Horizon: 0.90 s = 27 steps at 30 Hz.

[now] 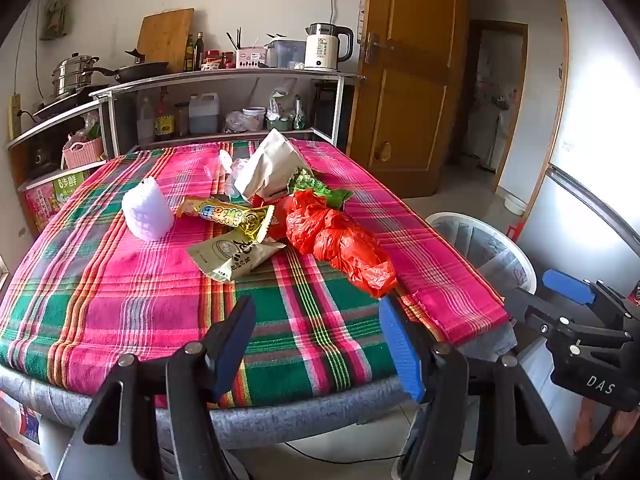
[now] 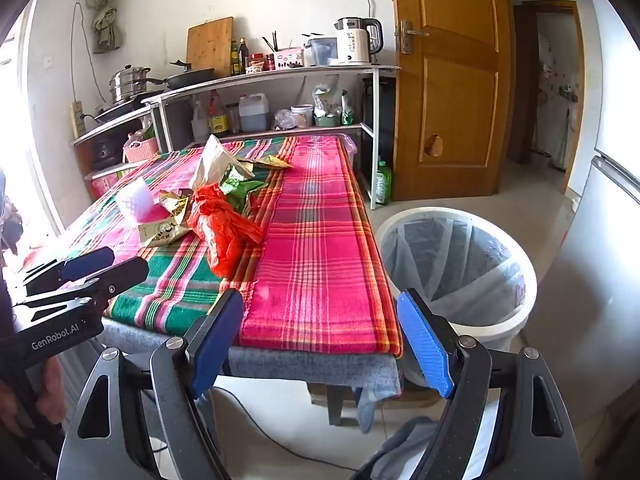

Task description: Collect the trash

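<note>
A counter draped in a pink, green and orange plaid cloth point(image 1: 132, 312) fills the middle of the room; its grey padded edge shows at the near side. The trash lies gathered near the centre of the cloth: a crumpled red plastic bag point(image 1: 340, 240) lies nearest, just beside a tan printed snack pouch point(image 1: 234, 258) and a yellow candy wrapper point(image 1: 228, 216); behind them sit a crumpled green wrapper point(image 1: 316, 188) and a beige paper bag point(image 1: 272, 164) standing up; a white foam fruit net point(image 1: 147, 210) sits a little apart to the left. On the tiled floor to the right of the counter stands a white round waste bin with a clear liner point(image 2: 456, 268). Behind the counter runs a metal shelf unit point(image 1: 224, 76) carrying a white electric kettle point(image 1: 326, 46), a wooden cutting board point(image 1: 166, 38) and a steel steamer pot point(image 1: 74, 74); a brown wooden door point(image 2: 452, 76) stands to the right. The left gripper point(image 1: 318, 344) hovers over the near edge with fingers spread and empty; the right gripper point(image 2: 320, 340) likewise has its fingers wide apart, holding nothing.
</note>
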{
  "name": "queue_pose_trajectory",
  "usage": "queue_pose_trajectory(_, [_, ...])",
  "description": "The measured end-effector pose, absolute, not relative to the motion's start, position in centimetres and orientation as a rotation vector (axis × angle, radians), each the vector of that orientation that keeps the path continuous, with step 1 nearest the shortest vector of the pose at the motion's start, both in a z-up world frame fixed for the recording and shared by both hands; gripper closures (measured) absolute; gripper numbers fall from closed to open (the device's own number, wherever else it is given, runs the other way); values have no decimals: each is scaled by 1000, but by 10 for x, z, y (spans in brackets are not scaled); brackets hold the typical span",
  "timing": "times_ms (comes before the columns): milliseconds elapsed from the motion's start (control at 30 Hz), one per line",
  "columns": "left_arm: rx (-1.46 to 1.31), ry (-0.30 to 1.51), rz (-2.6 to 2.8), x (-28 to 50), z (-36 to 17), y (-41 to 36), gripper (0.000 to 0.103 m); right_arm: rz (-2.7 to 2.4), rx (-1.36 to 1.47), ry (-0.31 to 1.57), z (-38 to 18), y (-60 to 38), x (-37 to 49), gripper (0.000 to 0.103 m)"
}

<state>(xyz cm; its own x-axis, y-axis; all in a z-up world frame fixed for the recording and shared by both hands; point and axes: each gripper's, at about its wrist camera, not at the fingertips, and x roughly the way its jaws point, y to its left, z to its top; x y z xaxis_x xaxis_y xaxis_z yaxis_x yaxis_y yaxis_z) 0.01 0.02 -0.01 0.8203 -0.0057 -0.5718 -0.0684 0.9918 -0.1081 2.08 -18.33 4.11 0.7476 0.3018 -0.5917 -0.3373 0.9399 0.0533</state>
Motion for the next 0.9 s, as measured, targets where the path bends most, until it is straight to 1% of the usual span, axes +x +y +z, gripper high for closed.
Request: queue_pose_trajectory(900, [-117, 598, 26, -3, 5, -4, 37, 341, -58, 656, 42, -185, 19, 23])
